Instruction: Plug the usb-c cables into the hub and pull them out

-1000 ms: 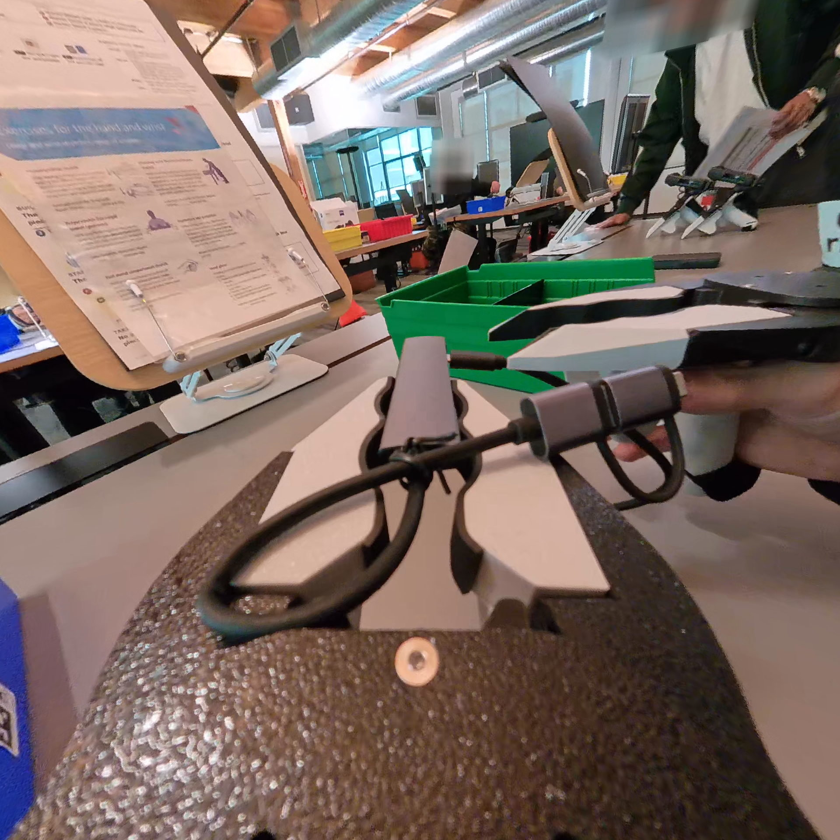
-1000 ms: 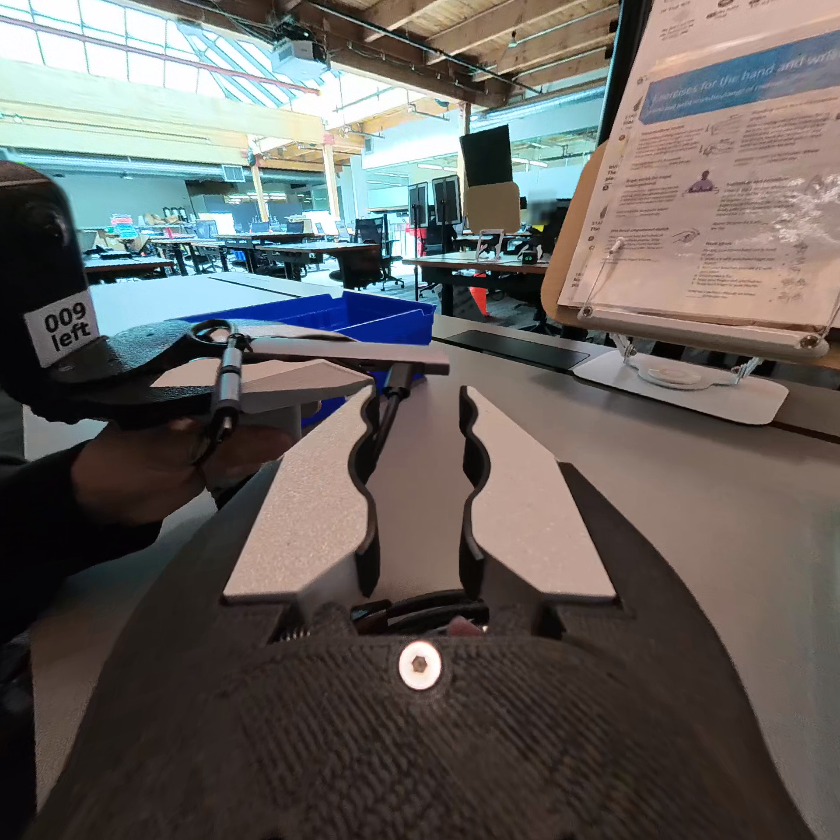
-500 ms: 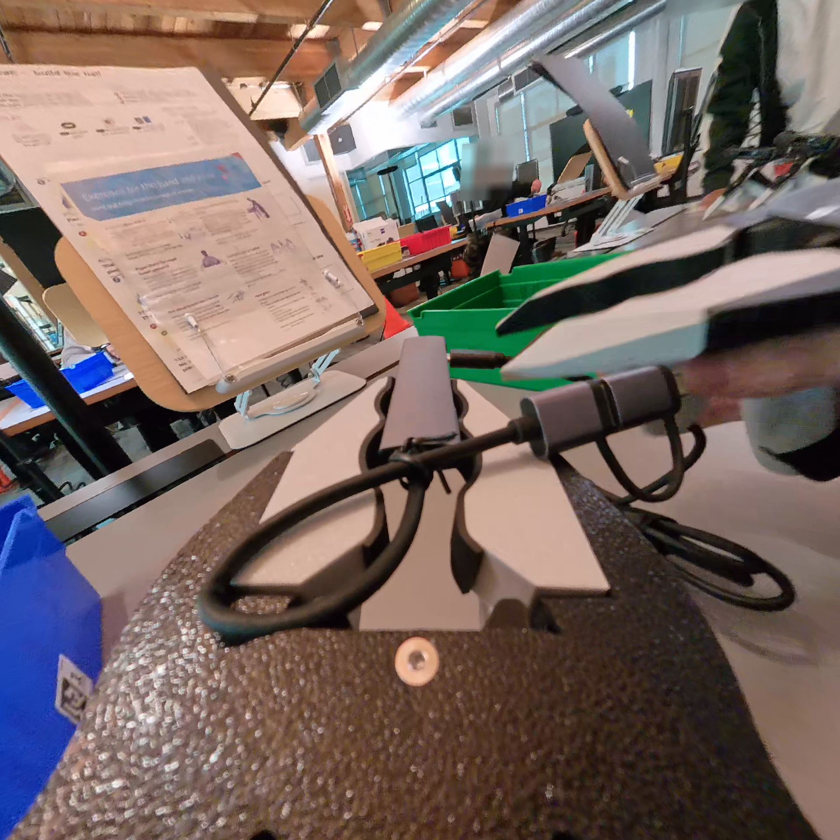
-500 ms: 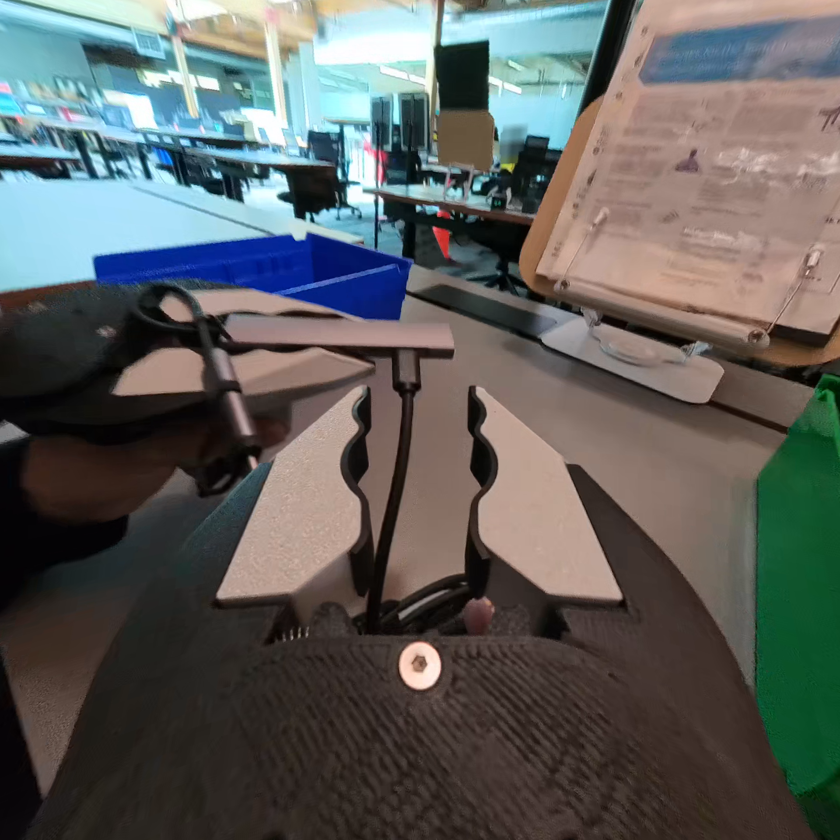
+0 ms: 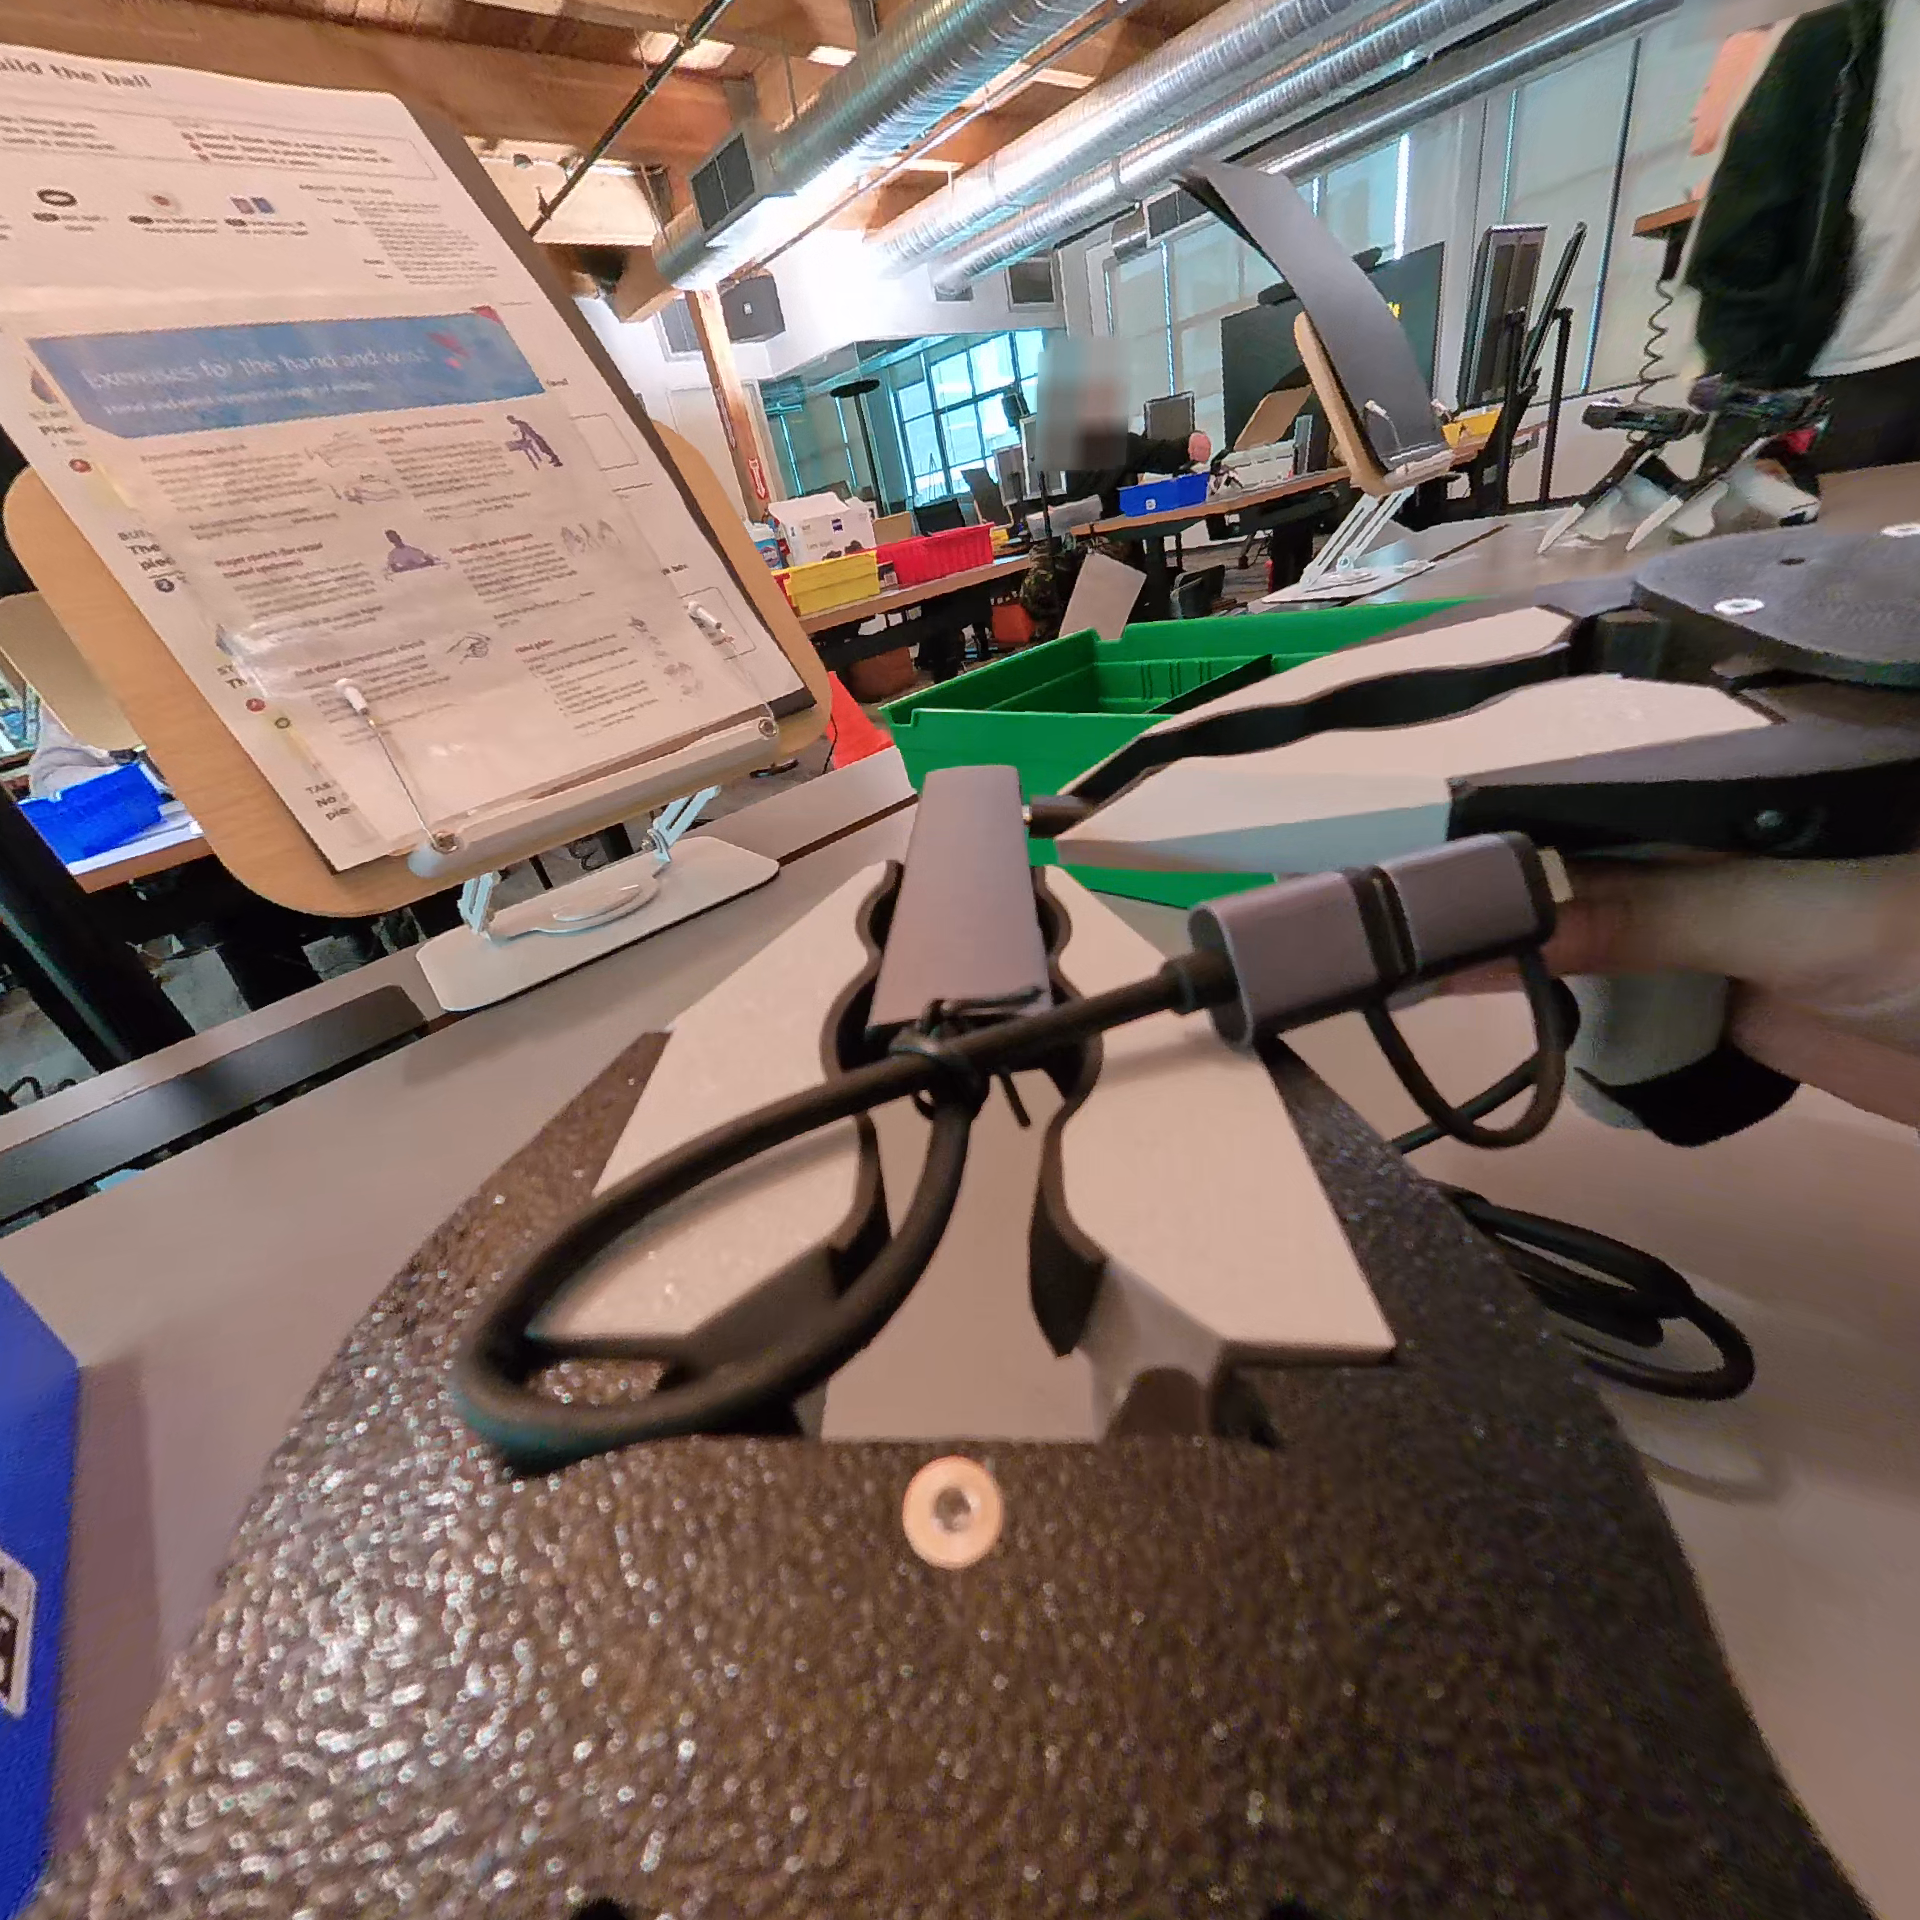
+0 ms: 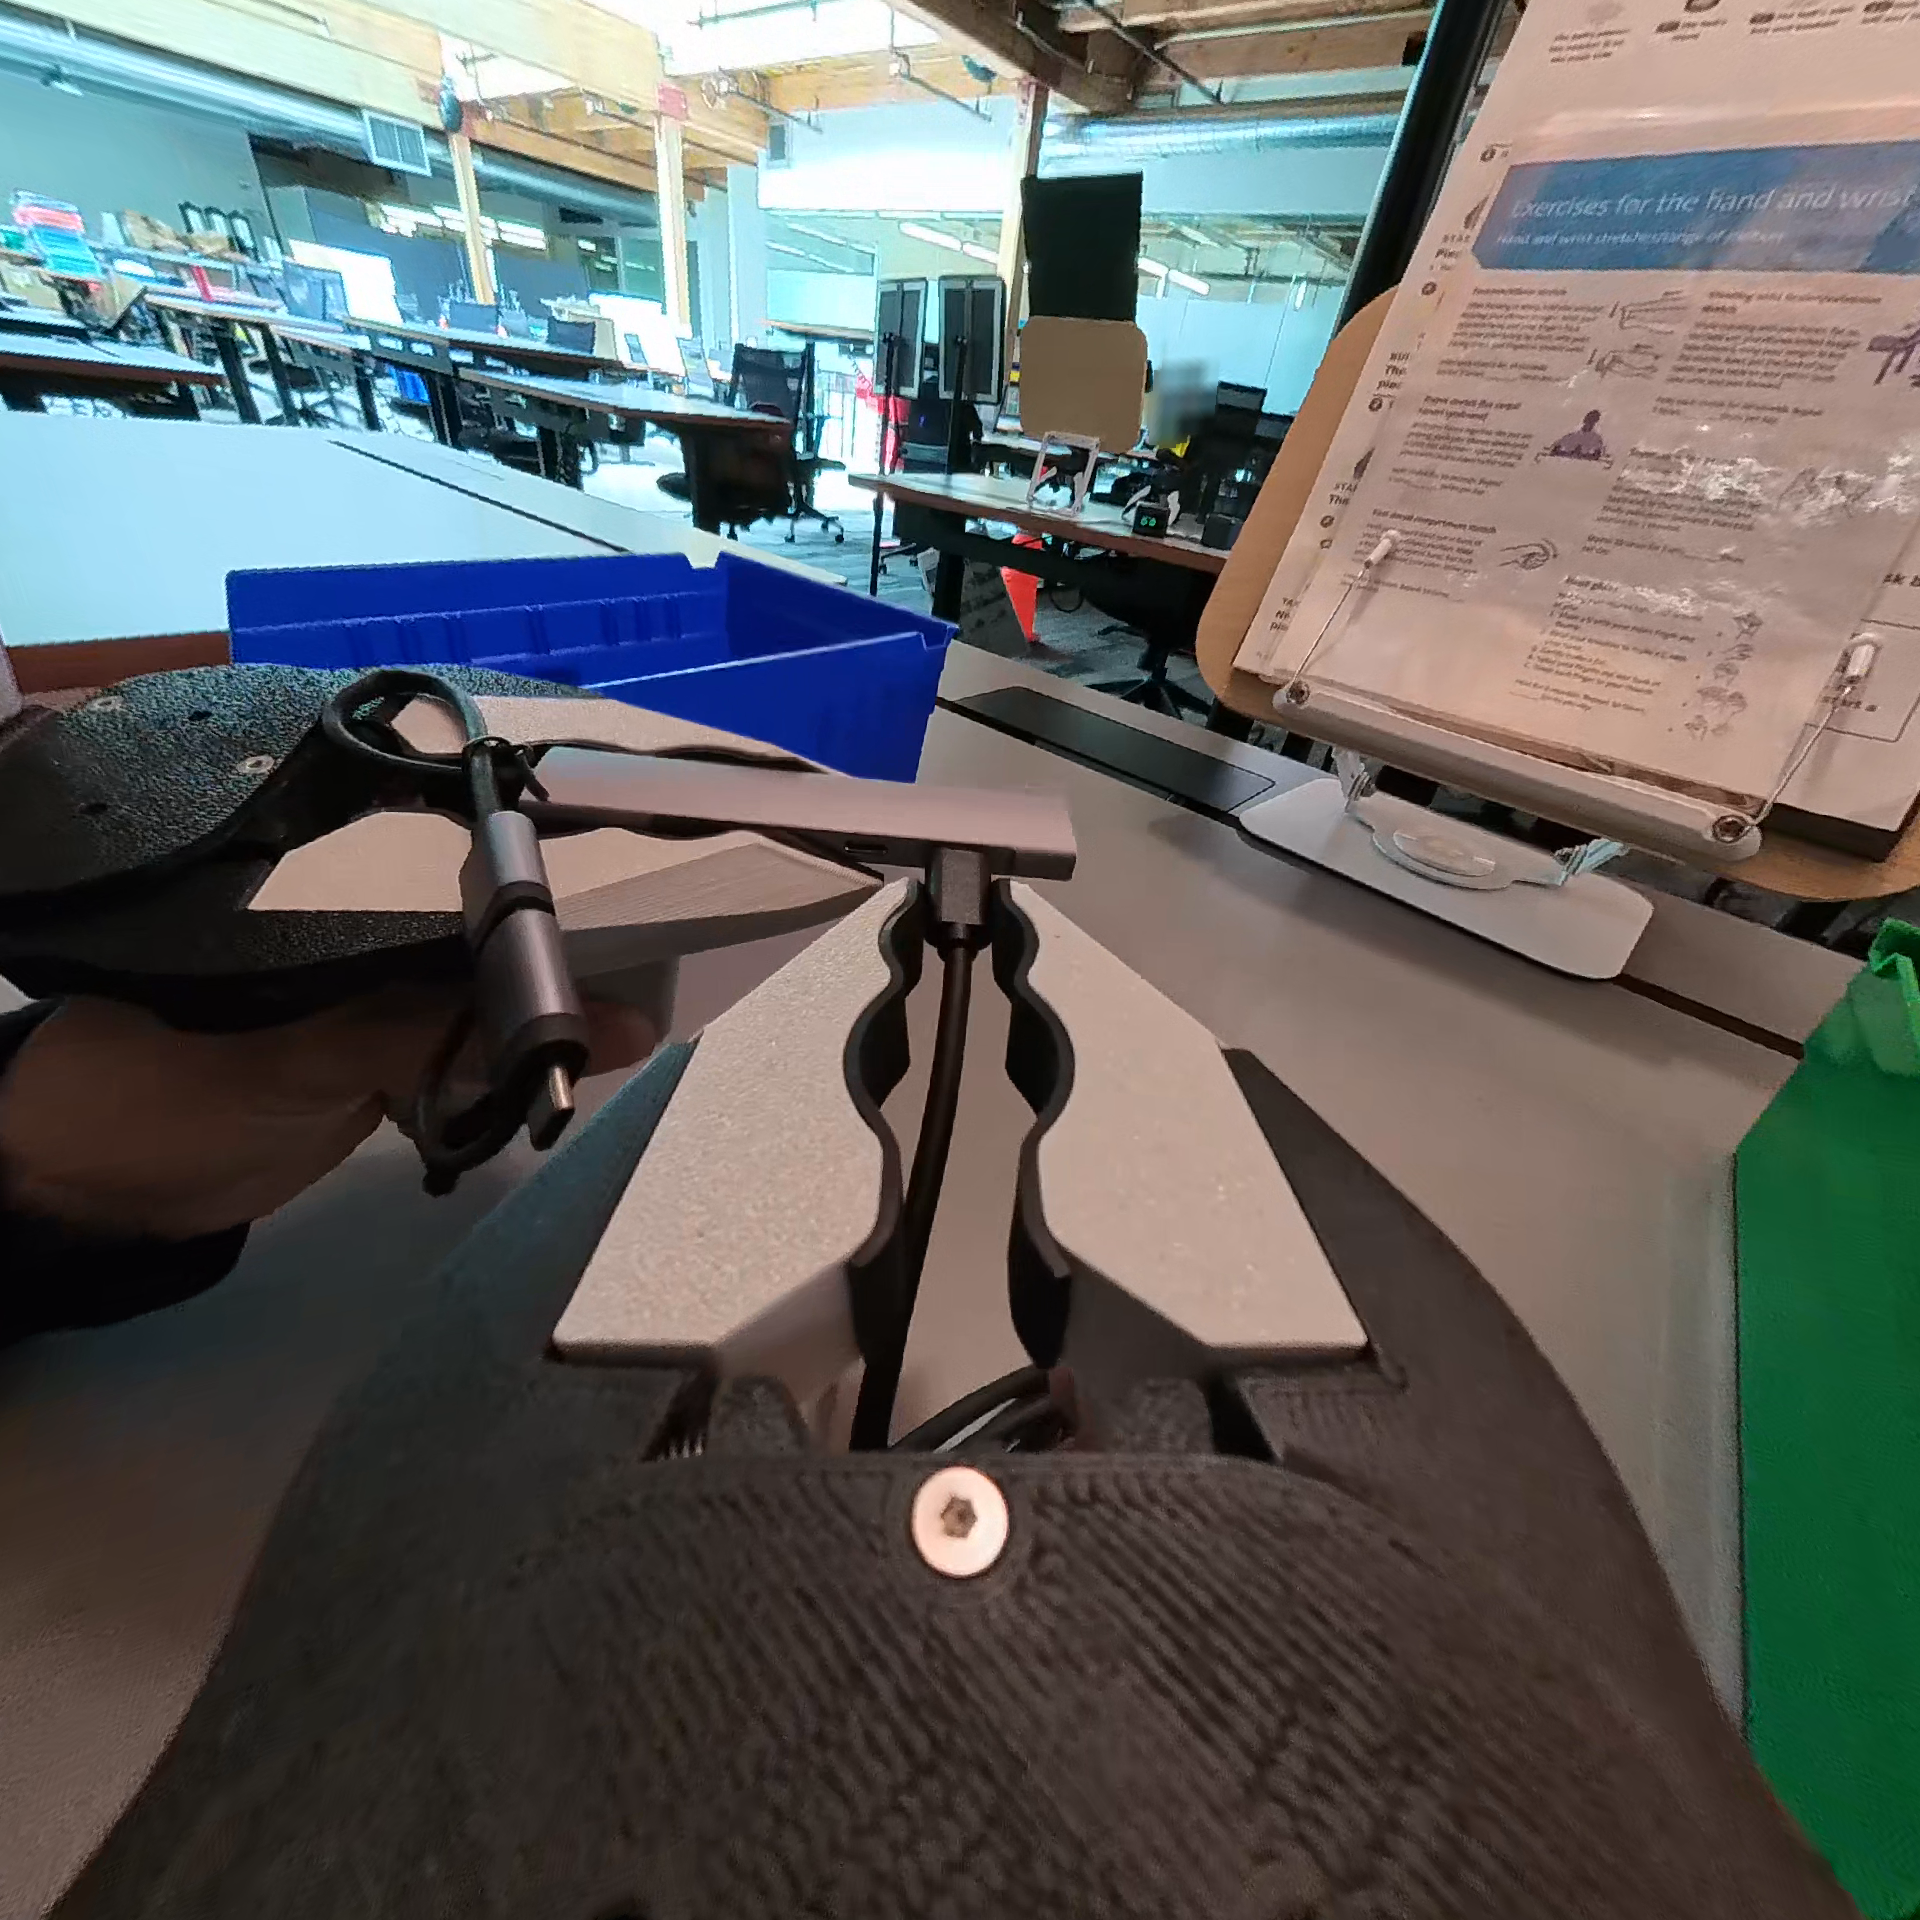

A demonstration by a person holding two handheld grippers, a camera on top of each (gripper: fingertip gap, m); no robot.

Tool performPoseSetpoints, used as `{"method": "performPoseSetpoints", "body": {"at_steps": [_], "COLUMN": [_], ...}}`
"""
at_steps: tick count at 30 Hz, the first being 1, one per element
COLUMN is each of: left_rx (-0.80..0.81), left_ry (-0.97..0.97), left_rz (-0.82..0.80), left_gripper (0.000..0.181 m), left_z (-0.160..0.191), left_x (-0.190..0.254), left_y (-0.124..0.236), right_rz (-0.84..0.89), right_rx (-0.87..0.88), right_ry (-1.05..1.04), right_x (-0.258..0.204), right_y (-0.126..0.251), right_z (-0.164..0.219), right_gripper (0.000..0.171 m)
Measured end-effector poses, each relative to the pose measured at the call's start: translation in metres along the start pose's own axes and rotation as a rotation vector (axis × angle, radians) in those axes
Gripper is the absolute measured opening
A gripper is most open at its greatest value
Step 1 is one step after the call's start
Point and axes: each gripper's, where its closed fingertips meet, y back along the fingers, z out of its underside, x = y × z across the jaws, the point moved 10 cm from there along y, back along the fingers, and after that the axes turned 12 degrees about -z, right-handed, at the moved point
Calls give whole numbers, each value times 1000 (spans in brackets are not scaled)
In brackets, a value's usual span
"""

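Observation:
My left gripper (image 5: 961, 914) is shut on a slim grey hub (image 5: 961, 831) and holds it above the table. The hub's own short cable loops back to a grey connector (image 5: 1371, 935) that hangs free. In the right wrist view the hub (image 6: 810, 816) lies crosswise in the left gripper (image 6: 831, 821). A black usb-c plug (image 6: 956, 883) sits in the hub's side. My right gripper (image 6: 958, 899) is shut on that plug, and its cable (image 6: 935, 1122) runs back between the fingers. The right gripper (image 5: 1060, 821) reaches in from the right in the left wrist view.
A blue bin (image 6: 727, 644) stands behind the left gripper and a green bin (image 5: 1039, 717) behind the right one. A tilted document stand (image 5: 582, 894) is at the back of the grey table. A coil of black cable (image 5: 1621, 1320) lies under the right gripper. A person stands far right. The grippers are tip to tip, or close to it.
The right gripper's fingers have closed in on the plug at the hub's side; they stood wider apart before. The left gripper has kept hold of the hub.

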Motion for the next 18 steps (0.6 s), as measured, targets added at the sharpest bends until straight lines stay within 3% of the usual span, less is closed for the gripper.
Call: {"method": "performPoseSetpoints", "body": {"at_steps": [6,7,8,11,15,18], "left_rx": [-25,-20,23,81,127,108], "left_ry": [-33,-24,-17,152,52,15], "left_rz": [-20,-193,-243,-226,-158,-111], "left_gripper": [22,22,22,22,22,22], "left_z": [-7,-10,-15,-35,-53,-50], "left_x": [0,-11,-30,-74,-63,-55], "left_y": [2,4,9,24,30,25], "right_rz": [-32,-24,22,18,86,110], "right_rx": [-100,-213,-292,-140,-18,-23], "right_ry": [-14,23,89,60,174,287], "right_x": [0,1,3,9,19,27], "right_y": [4,8,15,38,69,98], "right_z": [-8,-5,-1,-12,-62,-102], "right_gripper": [11,12,12,11,11,11]}}
